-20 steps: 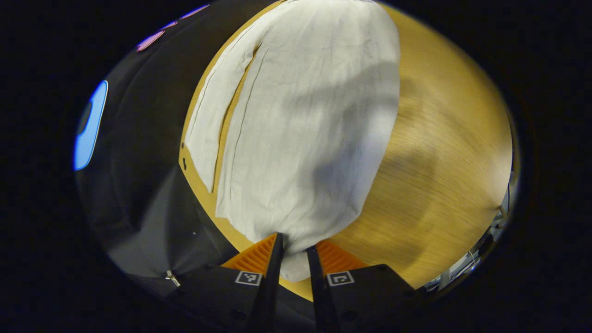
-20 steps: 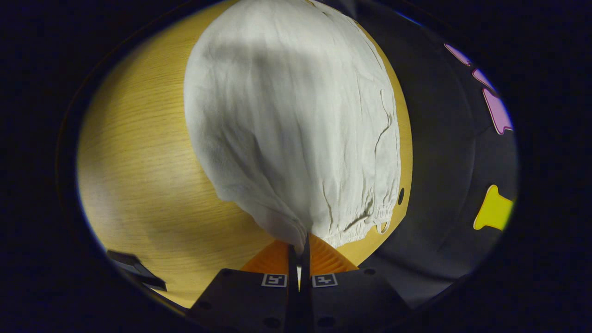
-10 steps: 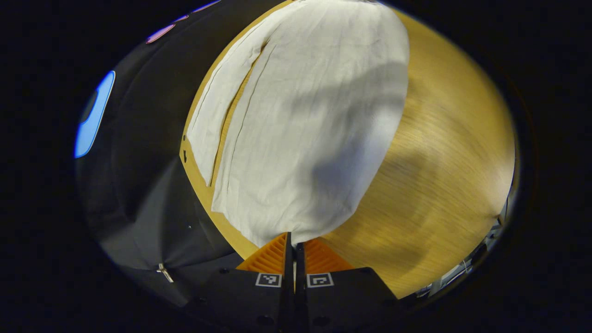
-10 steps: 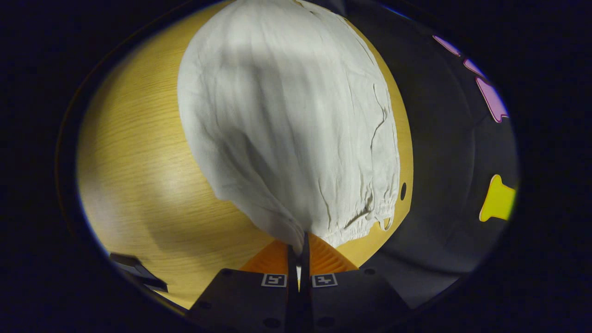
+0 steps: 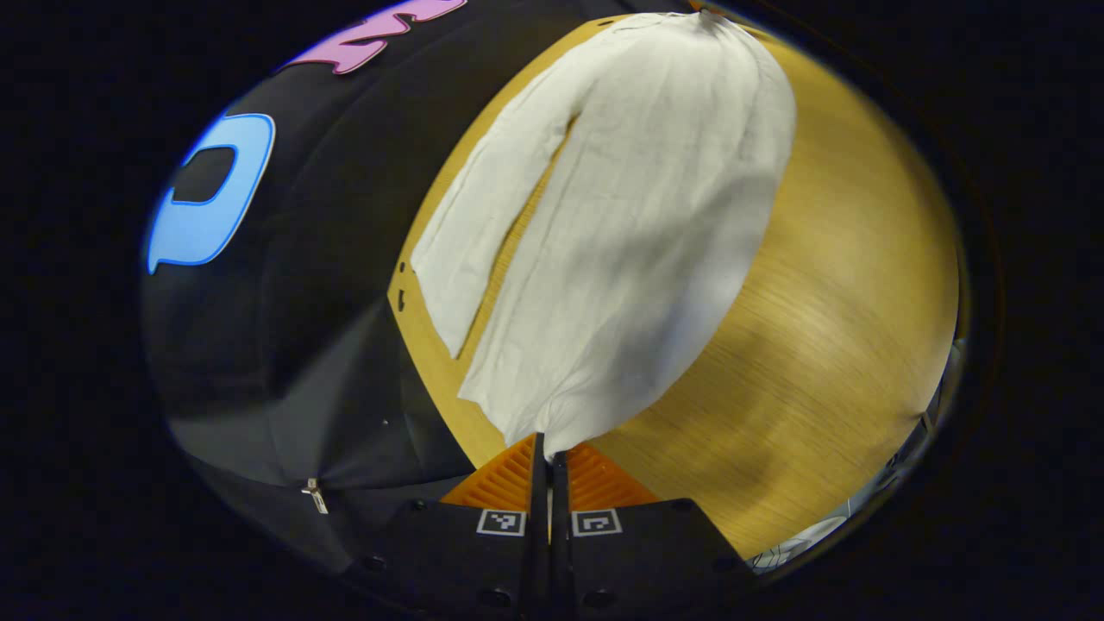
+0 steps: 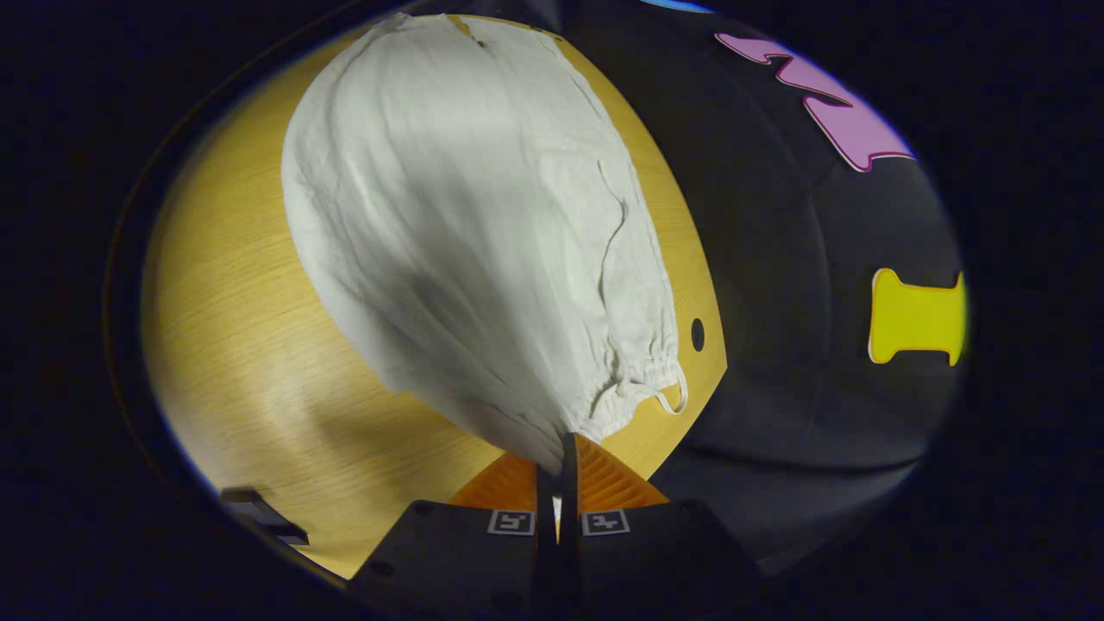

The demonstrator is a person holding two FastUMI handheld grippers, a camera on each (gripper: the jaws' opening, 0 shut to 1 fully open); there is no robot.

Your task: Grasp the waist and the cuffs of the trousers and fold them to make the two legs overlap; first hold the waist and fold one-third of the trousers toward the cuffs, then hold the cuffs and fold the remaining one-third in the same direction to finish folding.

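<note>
White trousers (image 5: 638, 233) lie on a wooden table (image 5: 819, 328). In the left gripper view my left gripper (image 5: 549, 448) is shut on the cuff end of the nearer leg, which rises off the table toward me. The other leg (image 5: 483, 250) lies flat beside it, toward the table's edge. In the right gripper view my right gripper (image 6: 559, 448) is shut on a corner of the waist of the trousers (image 6: 466, 241), lifting it. The gathered waistband (image 6: 638, 384) and a drawstring loop (image 6: 677, 401) hang just right of the fingers.
The black cloth wall (image 5: 285, 328) runs close along the table's far edge. A round hole (image 6: 697, 334) sits in the table (image 6: 250, 362) near the waistband. A dark object (image 6: 259, 513) lies at the table's lower left edge.
The left gripper's fingers, apart around the cuff a second ago, have shut on it. Both grippers have risen and drawn back, lifting the trousers' near edge off the table.
</note>
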